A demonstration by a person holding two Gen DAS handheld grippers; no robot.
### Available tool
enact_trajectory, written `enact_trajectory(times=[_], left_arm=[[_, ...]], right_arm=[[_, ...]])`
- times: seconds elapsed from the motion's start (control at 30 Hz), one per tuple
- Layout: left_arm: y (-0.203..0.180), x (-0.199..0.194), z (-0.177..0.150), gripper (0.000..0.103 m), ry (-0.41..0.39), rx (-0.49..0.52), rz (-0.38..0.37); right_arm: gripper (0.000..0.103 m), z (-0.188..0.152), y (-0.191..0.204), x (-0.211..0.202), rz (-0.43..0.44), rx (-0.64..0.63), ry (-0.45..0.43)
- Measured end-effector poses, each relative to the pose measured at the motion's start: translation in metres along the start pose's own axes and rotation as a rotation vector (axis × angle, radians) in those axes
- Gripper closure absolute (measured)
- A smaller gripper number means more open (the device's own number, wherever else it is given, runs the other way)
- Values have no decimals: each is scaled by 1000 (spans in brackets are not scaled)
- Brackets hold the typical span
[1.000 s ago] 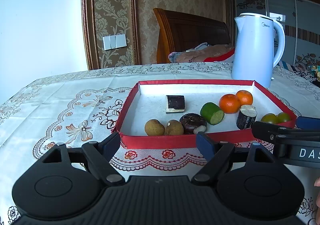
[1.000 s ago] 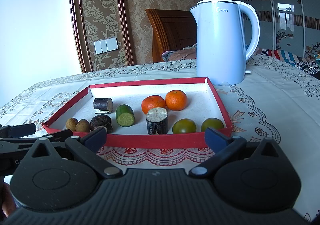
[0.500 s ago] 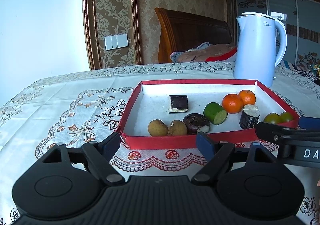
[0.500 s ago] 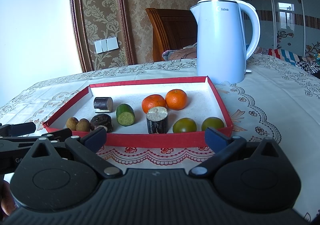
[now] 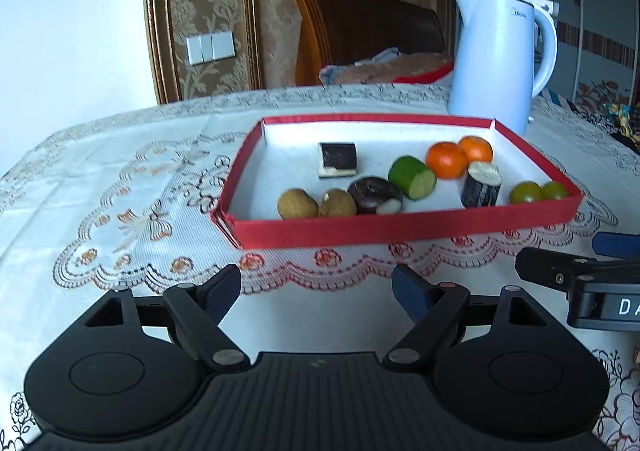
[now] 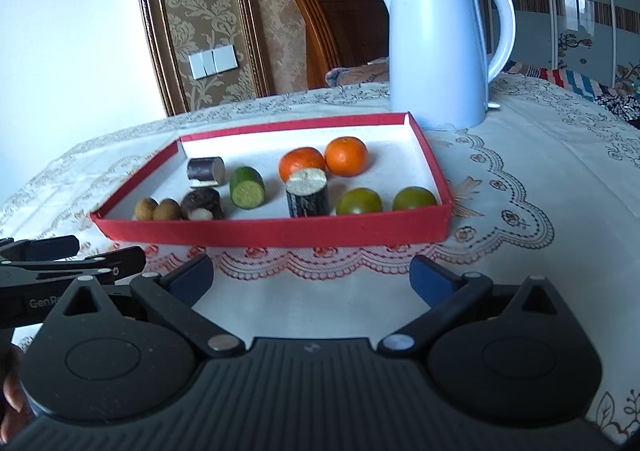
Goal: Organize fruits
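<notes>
From the left wrist, the left gripper (image 5: 316,285) gapes empty before the red tray (image 5: 400,229) of fruit, bare lace tablecloth (image 5: 100,191) stretching left; from the right wrist, the right gripper (image 6: 312,277) stands equally wide and empty, two oranges (image 6: 324,161) mid-tray, kettle (image 6: 436,47) beyond.

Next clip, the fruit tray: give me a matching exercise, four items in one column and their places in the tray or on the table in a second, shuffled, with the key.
Items:
1. two orange mandarins
2. two green citrus fruits
3. two small brown fruits
4. white kettle

Places:
A. near left corner of the red tray
B. on the tablecloth behind the tray
C. near right corner of the tray
D. right of middle, behind the upright dark cut piece

Pairs: 1-D, 2-C, 3-A, 4-B
</notes>
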State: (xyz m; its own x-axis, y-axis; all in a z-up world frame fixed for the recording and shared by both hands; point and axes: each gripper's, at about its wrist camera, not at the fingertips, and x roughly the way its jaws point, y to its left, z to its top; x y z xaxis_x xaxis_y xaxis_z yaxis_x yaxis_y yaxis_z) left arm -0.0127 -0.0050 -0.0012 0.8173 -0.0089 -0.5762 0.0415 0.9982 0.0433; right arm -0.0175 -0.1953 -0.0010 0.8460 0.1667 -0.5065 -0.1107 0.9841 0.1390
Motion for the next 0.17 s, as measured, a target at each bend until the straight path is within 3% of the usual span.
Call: enact_trajectory(times=[0.17], left_arm=[[-3, 7, -5, 19, 55, 14, 12]], right_arm=[[0, -3, -1, 11, -38, 8, 90]])
